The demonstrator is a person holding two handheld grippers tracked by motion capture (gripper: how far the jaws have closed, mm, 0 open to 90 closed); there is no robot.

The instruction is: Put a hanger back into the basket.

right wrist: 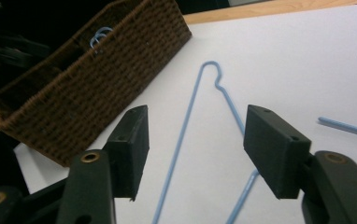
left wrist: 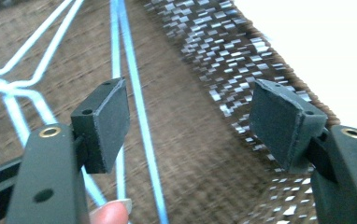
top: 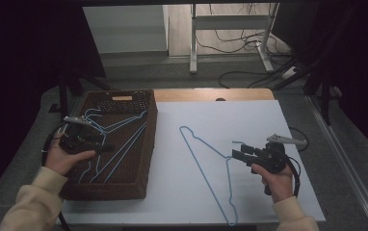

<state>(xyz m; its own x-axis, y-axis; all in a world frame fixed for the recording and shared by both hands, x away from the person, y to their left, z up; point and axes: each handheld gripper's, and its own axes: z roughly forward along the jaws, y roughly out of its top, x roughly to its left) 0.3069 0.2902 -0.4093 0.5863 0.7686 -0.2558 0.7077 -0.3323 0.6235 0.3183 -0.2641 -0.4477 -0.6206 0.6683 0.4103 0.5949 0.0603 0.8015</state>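
Observation:
A brown wicker basket stands at the table's left with several light blue wire hangers lying in it. My left gripper hovers open over them. In the left gripper view two blue wires run along the basket floor just beside the left pad, untouched, with the gripper wide apart. Another blue hanger lies flat on the white table. My right gripper is open beside its hook end. In the right gripper view the hanger shows between the spread jaws, below them.
The white sheet covers the table, with a wooden edge at the back. A dark flat object sits at the basket's far end. Beyond the table are desk legs and cables on the floor. The basket wall rises left of the right gripper.

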